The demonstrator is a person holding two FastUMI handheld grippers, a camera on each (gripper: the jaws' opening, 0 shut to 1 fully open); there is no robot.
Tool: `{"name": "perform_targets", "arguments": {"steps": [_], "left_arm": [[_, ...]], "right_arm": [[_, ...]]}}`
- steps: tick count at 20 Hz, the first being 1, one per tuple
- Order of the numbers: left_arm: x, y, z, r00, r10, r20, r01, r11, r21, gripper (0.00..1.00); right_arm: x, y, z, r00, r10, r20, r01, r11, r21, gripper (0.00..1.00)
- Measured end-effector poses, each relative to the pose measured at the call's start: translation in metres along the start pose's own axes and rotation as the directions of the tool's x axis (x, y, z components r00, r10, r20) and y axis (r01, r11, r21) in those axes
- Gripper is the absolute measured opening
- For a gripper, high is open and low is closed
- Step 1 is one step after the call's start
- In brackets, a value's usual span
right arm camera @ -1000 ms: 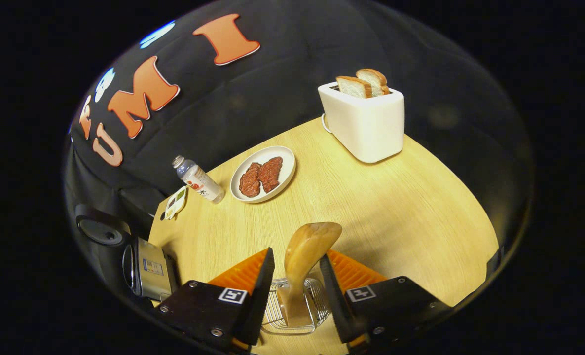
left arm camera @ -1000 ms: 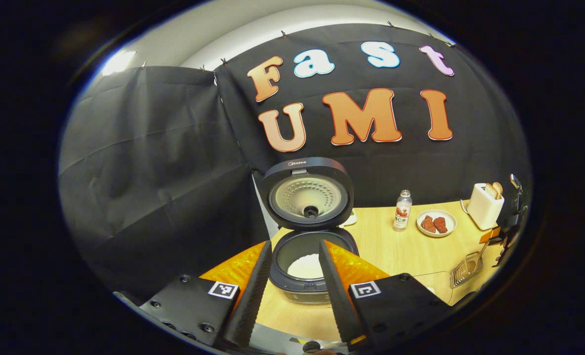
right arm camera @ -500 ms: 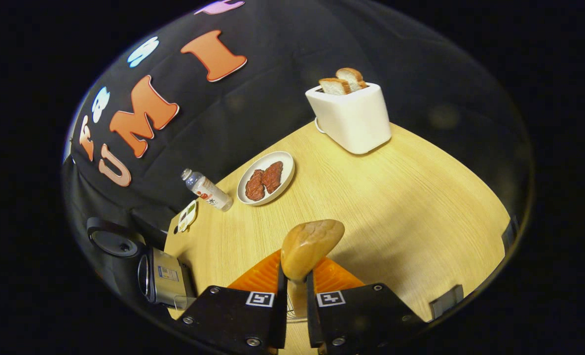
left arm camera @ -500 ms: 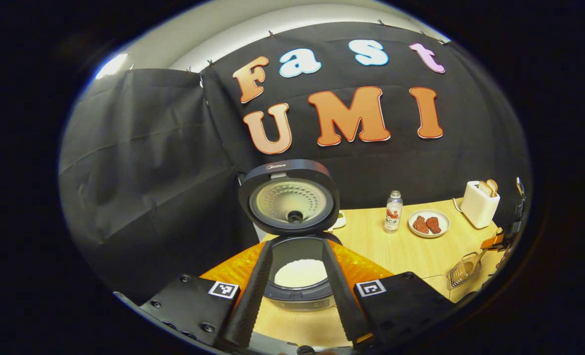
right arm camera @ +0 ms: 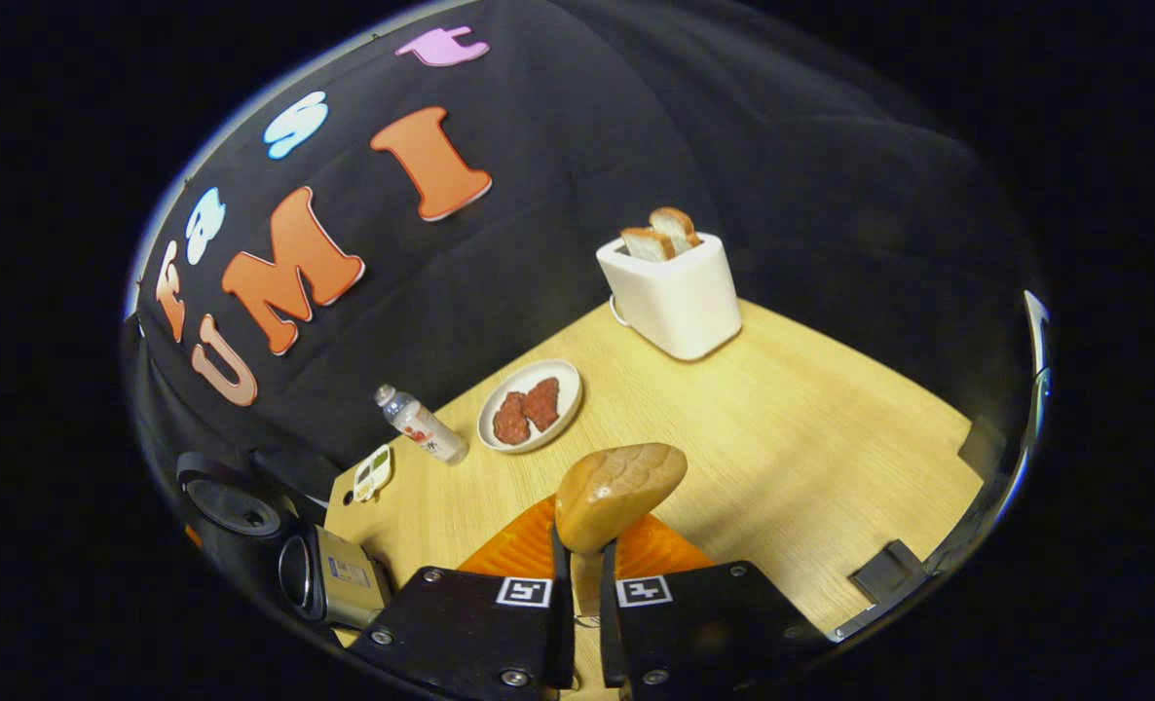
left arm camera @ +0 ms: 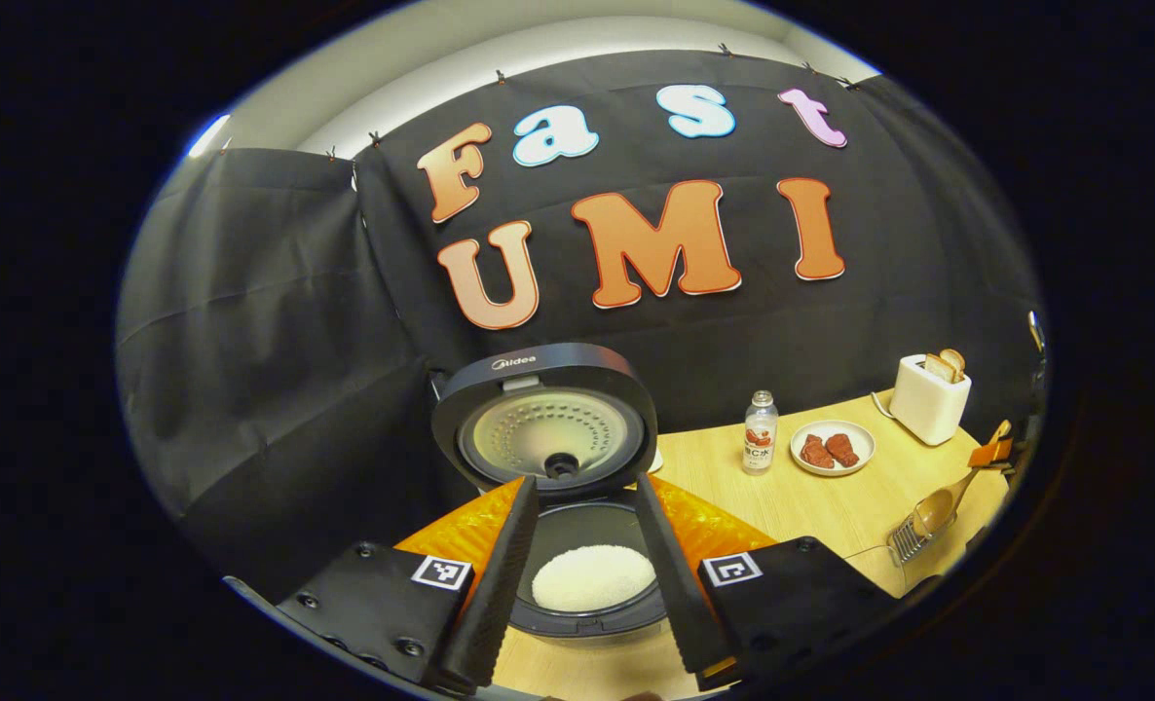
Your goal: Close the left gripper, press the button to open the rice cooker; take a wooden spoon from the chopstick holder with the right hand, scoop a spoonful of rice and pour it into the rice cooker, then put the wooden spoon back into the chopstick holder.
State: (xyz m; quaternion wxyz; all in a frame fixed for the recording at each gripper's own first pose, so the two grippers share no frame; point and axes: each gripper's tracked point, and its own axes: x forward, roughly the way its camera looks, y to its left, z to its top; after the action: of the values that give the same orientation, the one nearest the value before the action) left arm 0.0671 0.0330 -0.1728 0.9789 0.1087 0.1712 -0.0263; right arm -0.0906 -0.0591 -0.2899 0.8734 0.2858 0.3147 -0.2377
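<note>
The rice cooker (left arm camera: 587, 613) stands with its lid (left arm camera: 543, 428) up and white rice (left arm camera: 592, 576) in the pot. My left gripper (left arm camera: 587, 584) is open above the pot's front, with nothing between its fingers. My right gripper (right arm camera: 584, 584) is shut on the handle of the wooden spoon (right arm camera: 619, 482), whose bowl sticks out ahead of the fingers. In the left gripper view the spoon (left arm camera: 933, 508) hangs just above the wire chopstick holder (left arm camera: 904, 545) at far right, held by the right gripper (left arm camera: 991, 453). The cooker (right arm camera: 329, 579) lies at the right gripper view's lower left.
On the wooden table (right arm camera: 782, 428) stand a white toaster (right arm camera: 670, 287) with two bread slices, a plate of meat (right arm camera: 529, 404), a small bottle (right arm camera: 422, 424) and a small card (right arm camera: 373, 472). Black cloth walls close the back and left.
My right gripper shut on the spoon handle and lifted the spoon up out of the wire holder. My left gripper stayed open and shifted, so the cooker sits lower in its view.
</note>
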Motion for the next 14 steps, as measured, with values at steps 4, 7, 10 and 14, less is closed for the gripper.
{"name": "perform_targets", "arguments": {"steps": [4, 7, 10, 14], "left_arm": [[0.013, 0.023, -0.005, 1.0, -0.017, 0.014, 0.018, 0.997, -0.079, 0.91], [0.02, 0.041, -0.011, 1.0, -0.014, 0.02, 0.016, 0.996, -0.093, 0.99], [0.028, 0.048, -0.02, 0.999, -0.039, 0.01, 0.04, 0.994, -0.103, 0.98], [0.036, 0.058, -0.026, 0.998, -0.067, -0.003, 0.066, 0.992, -0.108, 0.98]], "right_arm": [[-0.044, 0.053, 0.022, 0.994, 0.077, 0.079, -0.073, 0.996, -0.047, 0.1], [-0.066, 0.096, 0.005, 0.987, 0.155, 0.045, -0.151, 0.985, -0.078, 0.1], [-0.079, 0.118, -0.027, 0.985, 0.17, -0.007, -0.169, 0.975, -0.147, 0.1], [-0.09, 0.14, -0.067, 0.983, 0.176, -0.057, -0.184, 0.952, -0.246, 0.1]]}}
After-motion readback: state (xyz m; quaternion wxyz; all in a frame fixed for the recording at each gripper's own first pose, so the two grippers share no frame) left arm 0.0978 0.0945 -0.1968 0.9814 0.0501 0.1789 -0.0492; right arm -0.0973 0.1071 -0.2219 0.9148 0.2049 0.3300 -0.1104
